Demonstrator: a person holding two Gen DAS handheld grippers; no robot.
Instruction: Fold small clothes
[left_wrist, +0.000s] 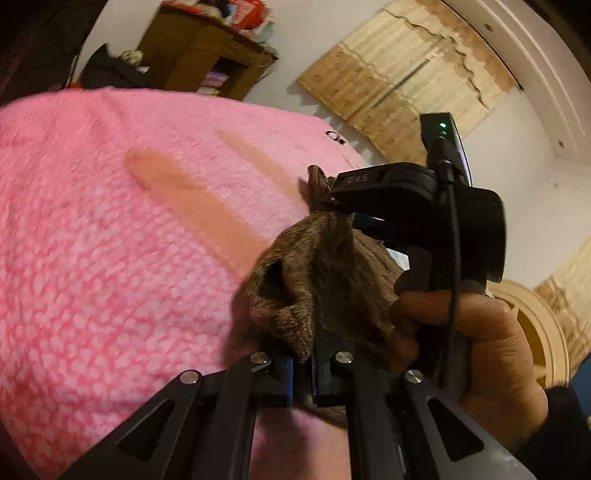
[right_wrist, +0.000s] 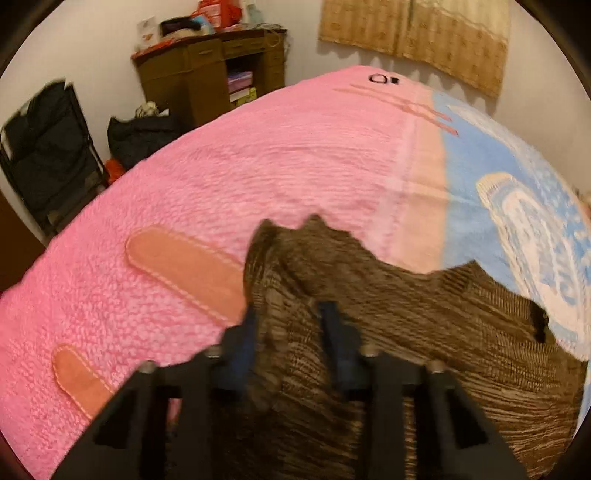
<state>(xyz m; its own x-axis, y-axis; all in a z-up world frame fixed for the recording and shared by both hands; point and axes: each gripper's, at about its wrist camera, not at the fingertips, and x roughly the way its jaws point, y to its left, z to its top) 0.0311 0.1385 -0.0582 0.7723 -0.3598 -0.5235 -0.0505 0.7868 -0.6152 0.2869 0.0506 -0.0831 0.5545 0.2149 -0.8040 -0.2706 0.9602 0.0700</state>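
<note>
left gripper (left_wrist: 303, 373) clamps brown knit garment (left_wrist: 317, 280) | right gripper (right_wrist: 291, 332) pinches its edge, lifting to fold | pink blanket (right_wrist: 258, 155) beneath

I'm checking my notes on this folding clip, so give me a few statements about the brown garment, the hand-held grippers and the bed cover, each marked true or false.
1. The left hand-held gripper is shut on the brown knitted garment. True.
2. The garment is blue. False: it is brown; blue shows only on part of the fleece blanket.
3. The blanket under the garment is mostly pink. True.
4. The wooden cabinet stands empty. False: things are piled on top and lie on its shelves.
5. The right hand-held gripper has brown fabric between its fingers. True.
</note>
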